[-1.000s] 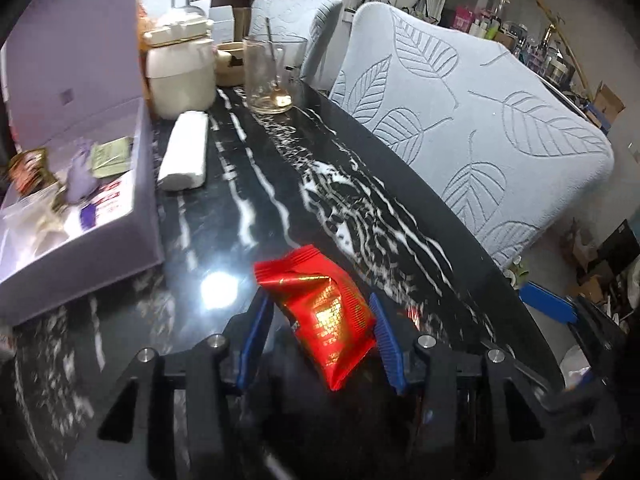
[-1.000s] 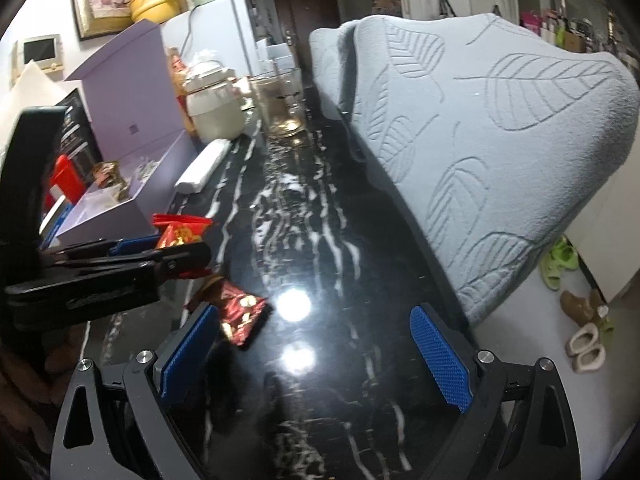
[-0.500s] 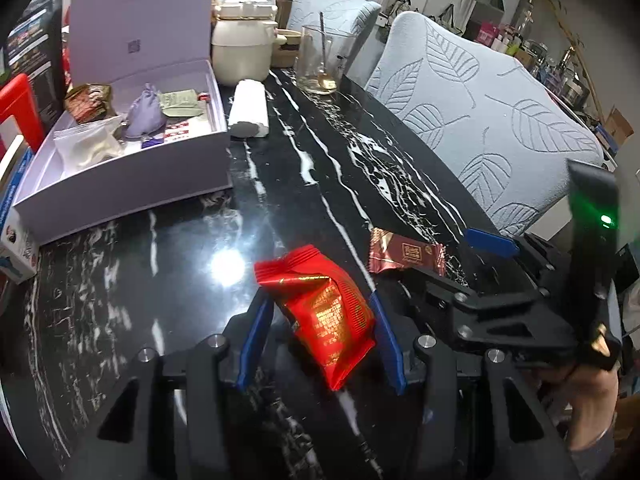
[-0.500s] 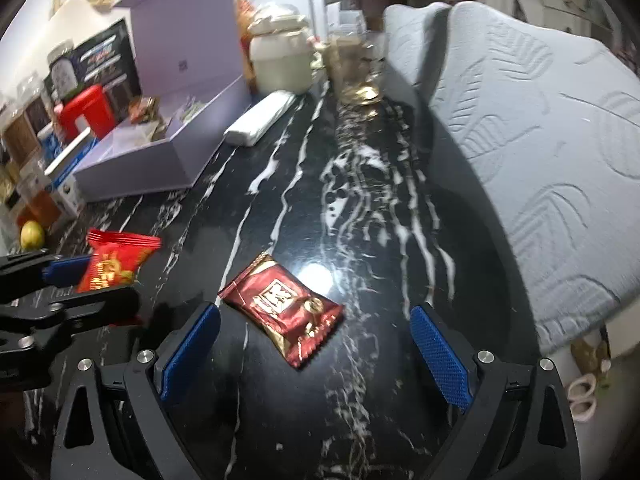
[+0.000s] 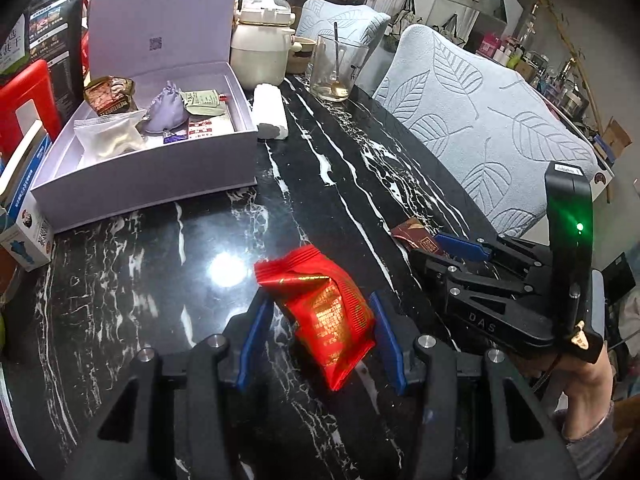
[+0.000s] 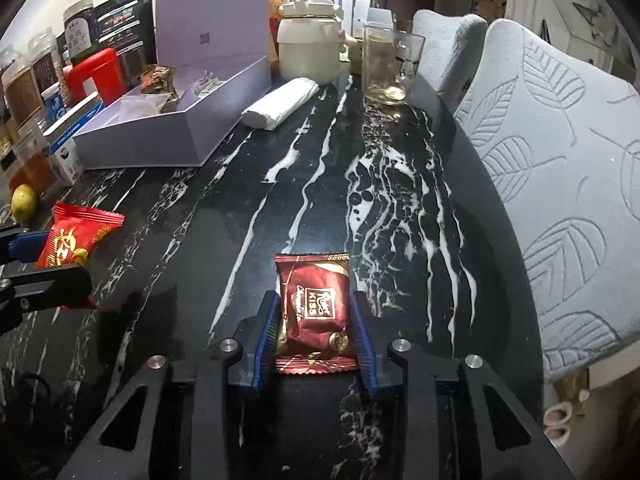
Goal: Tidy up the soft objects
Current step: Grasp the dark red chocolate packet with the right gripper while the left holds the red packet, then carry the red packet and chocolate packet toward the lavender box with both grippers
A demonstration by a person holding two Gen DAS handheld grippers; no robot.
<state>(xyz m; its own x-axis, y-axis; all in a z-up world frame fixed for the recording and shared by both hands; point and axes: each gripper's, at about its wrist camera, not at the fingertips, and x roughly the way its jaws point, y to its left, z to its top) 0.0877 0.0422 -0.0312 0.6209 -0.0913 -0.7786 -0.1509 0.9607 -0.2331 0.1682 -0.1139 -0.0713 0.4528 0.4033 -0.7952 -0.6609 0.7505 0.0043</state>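
My left gripper [image 5: 318,326] is shut on a bright red snack packet [image 5: 320,314] and holds it above the black marble table [image 5: 328,168]. The packet also shows at the left of the right wrist view [image 6: 74,236]. My right gripper [image 6: 314,322] is shut on a dark red chocolate packet [image 6: 314,312] at the table surface. In the left wrist view that packet [image 5: 418,236] sticks out past the right gripper [image 5: 460,246]. The open lilac box [image 5: 160,152] stands at the back left with several soft packets and a lilac pouch [image 5: 166,106] inside.
A white rolled packet [image 5: 272,114], a cream pot [image 5: 262,54] and a glass with a spoon [image 5: 338,66] stand behind the box. Jars, a red tin [image 6: 94,76], small cartons and a lime [image 6: 24,202] line the left edge. Grey leaf-pattern chairs [image 6: 560,184] flank the right.
My right gripper swung onto the dark red chocolate packet and closed on it. My left gripper kept hold of the red packet and turned further toward the lilac box.
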